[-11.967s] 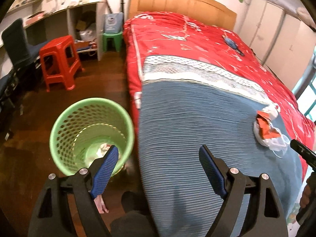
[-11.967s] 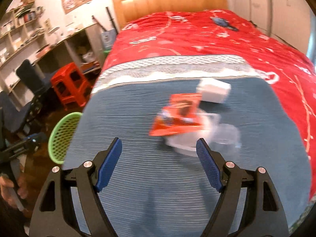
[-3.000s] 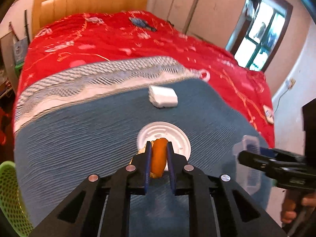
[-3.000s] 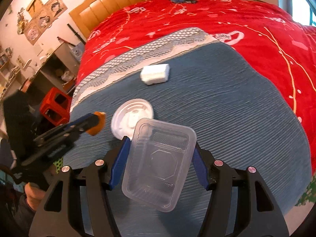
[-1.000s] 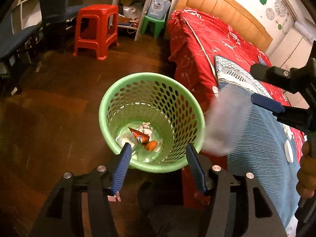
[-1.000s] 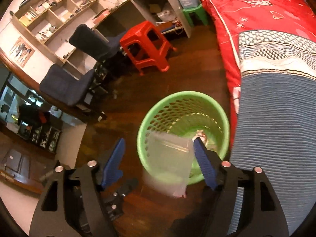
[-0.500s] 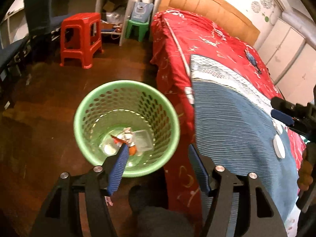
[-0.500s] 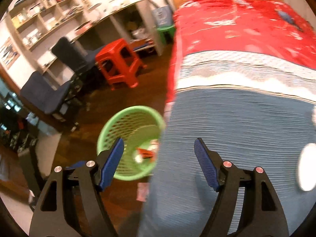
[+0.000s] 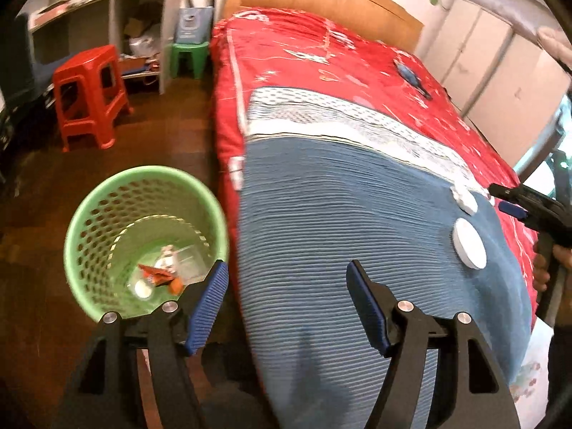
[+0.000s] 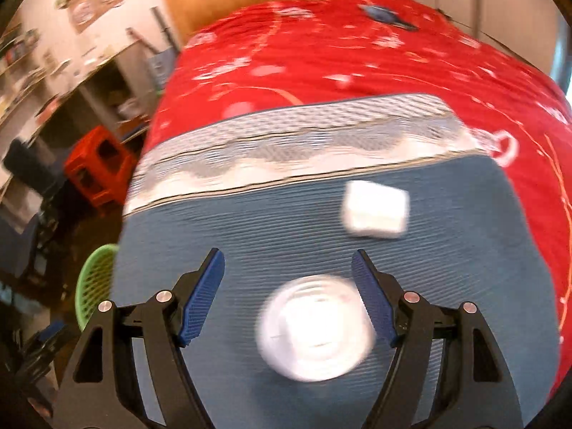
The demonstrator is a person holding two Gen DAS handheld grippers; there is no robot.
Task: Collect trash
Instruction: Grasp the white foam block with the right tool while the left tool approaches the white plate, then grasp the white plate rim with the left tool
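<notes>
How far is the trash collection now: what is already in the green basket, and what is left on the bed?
Done: the green basket on the floor already holds an orange wrapper and a clear tray. In hand: nothing; the left gripper, whose jaws have just been opening, and the right gripper are both empty. Left: the round white lid and the white block lie on the blue blanket.

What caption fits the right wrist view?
Open right gripper over white round lid, white packet beyond on blue blanket.

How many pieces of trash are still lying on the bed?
2. A round white lid lies on the blue blanket just ahead of the right tongs; a white block lies beyond it, near the patterned band.
</notes>
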